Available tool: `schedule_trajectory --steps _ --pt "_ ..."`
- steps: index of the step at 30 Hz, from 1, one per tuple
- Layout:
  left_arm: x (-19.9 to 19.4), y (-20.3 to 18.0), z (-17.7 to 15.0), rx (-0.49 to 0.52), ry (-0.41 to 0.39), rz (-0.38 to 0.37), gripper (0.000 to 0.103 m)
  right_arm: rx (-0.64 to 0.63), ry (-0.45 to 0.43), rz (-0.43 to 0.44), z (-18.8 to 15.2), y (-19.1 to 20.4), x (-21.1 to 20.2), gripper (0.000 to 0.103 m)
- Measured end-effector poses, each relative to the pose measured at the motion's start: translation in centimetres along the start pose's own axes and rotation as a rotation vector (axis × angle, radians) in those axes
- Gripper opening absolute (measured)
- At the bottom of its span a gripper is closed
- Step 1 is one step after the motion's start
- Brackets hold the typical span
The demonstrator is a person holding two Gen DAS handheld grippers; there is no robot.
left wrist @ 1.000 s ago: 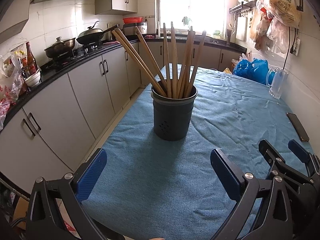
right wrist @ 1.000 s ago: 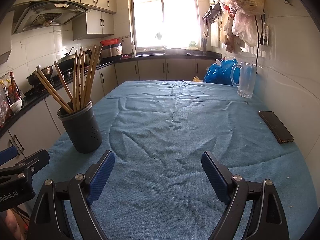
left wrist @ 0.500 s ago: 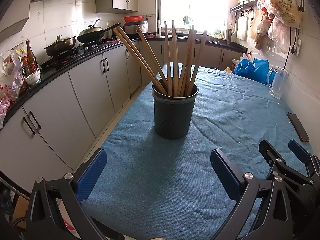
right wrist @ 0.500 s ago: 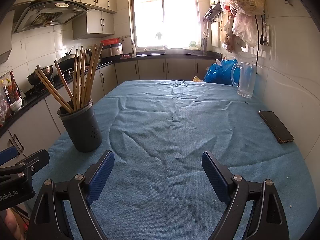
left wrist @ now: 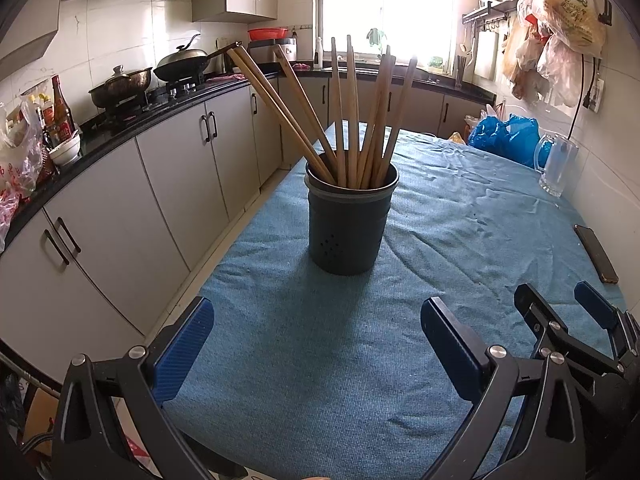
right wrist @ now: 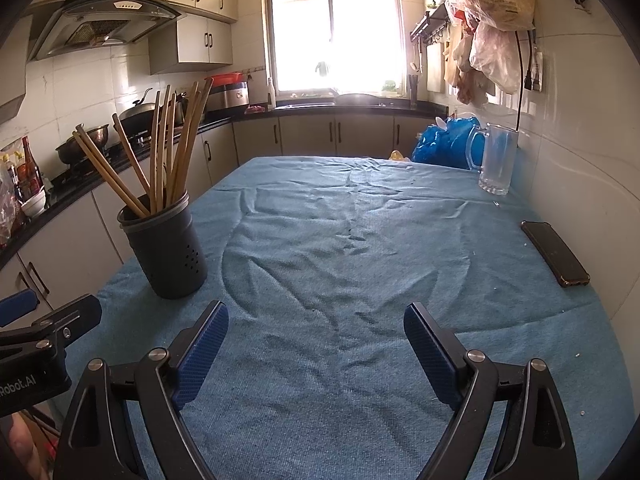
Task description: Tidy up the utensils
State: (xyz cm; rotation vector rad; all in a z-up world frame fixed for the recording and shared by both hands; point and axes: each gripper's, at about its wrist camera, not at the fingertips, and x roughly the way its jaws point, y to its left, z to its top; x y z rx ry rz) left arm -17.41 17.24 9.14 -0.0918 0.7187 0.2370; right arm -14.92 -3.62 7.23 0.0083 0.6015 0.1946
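A dark grey utensil holder (left wrist: 348, 224) stands upright on the blue tablecloth (left wrist: 320, 340), with several wooden chopsticks (left wrist: 352, 112) fanned out of its top. It also shows in the right wrist view (right wrist: 166, 252) at the left, chopsticks (right wrist: 168, 148) standing in it. My left gripper (left wrist: 316, 340) is open and empty, low over the cloth, a short way in front of the holder. My right gripper (right wrist: 316, 340) is open and empty over the middle of the cloth, to the right of the holder. Its fingers also show in the left wrist view (left wrist: 560, 320).
A black phone (right wrist: 554, 252) lies near the table's right edge. A clear glass mug (right wrist: 496, 160) and blue plastic bags (right wrist: 444, 142) stand at the far right. Kitchen cabinets and a stove with pans (left wrist: 120, 84) run along the left beyond the table edge.
The left gripper's view has shifted very slightly, with the holder a touch higher in frame. Both grippers stay open and nothing on the table has moved.
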Motion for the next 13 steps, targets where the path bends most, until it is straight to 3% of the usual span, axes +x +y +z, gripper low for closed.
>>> schedule_trajectory --steps 13 --pt "-0.22 -0.16 0.45 0.015 -0.017 0.017 0.103 0.009 0.019 0.004 -0.08 -0.35 0.50 0.093"
